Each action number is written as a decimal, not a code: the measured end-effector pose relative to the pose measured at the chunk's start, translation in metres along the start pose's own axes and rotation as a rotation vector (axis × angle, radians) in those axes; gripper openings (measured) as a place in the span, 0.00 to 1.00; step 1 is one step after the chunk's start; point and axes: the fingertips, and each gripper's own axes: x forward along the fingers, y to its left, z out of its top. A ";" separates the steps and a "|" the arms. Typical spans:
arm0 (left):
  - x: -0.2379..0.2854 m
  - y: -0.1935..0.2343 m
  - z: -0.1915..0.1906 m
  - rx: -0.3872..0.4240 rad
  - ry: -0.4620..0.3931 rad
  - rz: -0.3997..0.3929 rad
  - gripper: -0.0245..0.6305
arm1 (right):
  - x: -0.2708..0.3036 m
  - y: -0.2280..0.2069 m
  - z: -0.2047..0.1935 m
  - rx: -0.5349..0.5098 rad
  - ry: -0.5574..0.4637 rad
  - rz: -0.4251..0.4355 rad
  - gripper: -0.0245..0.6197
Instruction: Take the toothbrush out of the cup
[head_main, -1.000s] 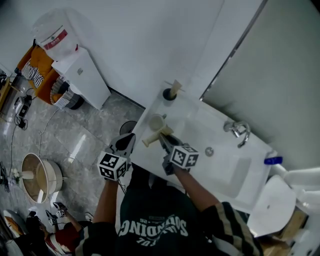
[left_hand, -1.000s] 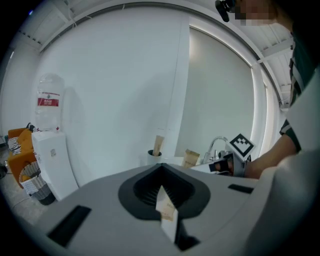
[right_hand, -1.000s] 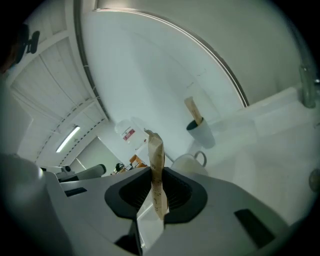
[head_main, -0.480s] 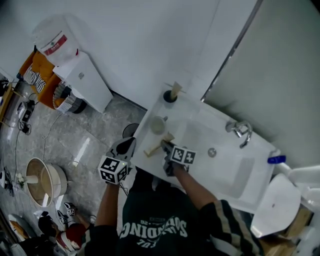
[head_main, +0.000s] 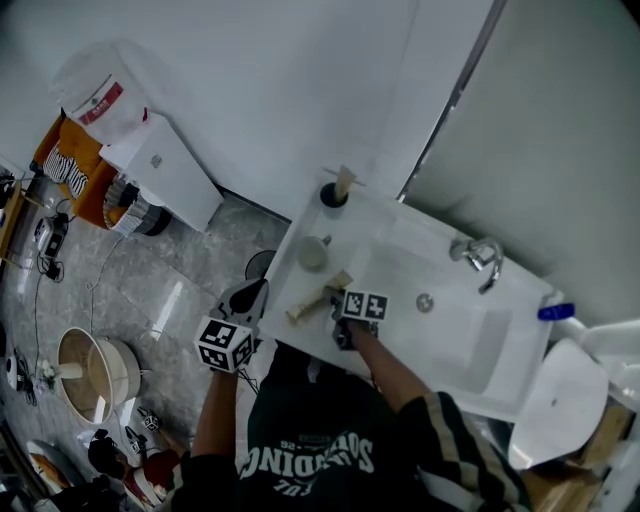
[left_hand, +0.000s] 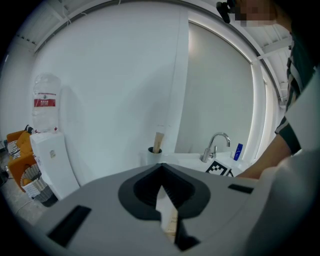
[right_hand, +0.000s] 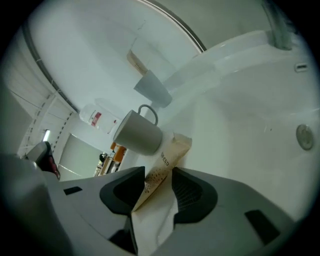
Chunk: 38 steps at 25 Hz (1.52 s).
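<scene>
The toothbrush (head_main: 315, 299) (right_hand: 170, 152), in a beige paper sleeve, lies on the white counter (head_main: 385, 235) just in front of the empty mug-shaped cup (head_main: 312, 252) (right_hand: 136, 132). Its handle end sits between the jaws of my right gripper (head_main: 338, 312) (right_hand: 159, 175). Those jaws have just been opening and stand slack around the sleeve. My left gripper (head_main: 252, 293) (left_hand: 161, 172) hovers off the counter's left front edge with its jaws together. Only a pale sliver shows in the slit, and I cannot tell what it is.
A second holder (head_main: 335, 195) (right_hand: 152, 88) (left_hand: 155, 150) with a wrapped brush stands at the counter's back corner. The basin's drain (head_main: 425, 301), faucet (head_main: 478, 258) (left_hand: 215, 145) and a blue bottle (head_main: 553, 312) lie to the right. A white cabinet (head_main: 170, 170) and a bucket (head_main: 90, 365) are on the floor to the left.
My right gripper has come down with the toothbrush from beside the cup's rim to the counter's front edge, where the brush now lies almost flat. The left gripper has stayed put.
</scene>
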 end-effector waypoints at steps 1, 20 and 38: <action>0.001 0.001 0.000 0.000 0.002 -0.001 0.04 | 0.001 -0.005 -0.001 -0.018 0.002 -0.026 0.29; 0.044 -0.041 0.013 0.043 -0.008 -0.124 0.04 | -0.072 -0.030 0.040 -0.096 -0.218 -0.077 0.36; 0.090 -0.097 0.040 0.106 -0.047 -0.268 0.04 | -0.211 0.033 0.105 -0.586 -0.569 -0.172 0.04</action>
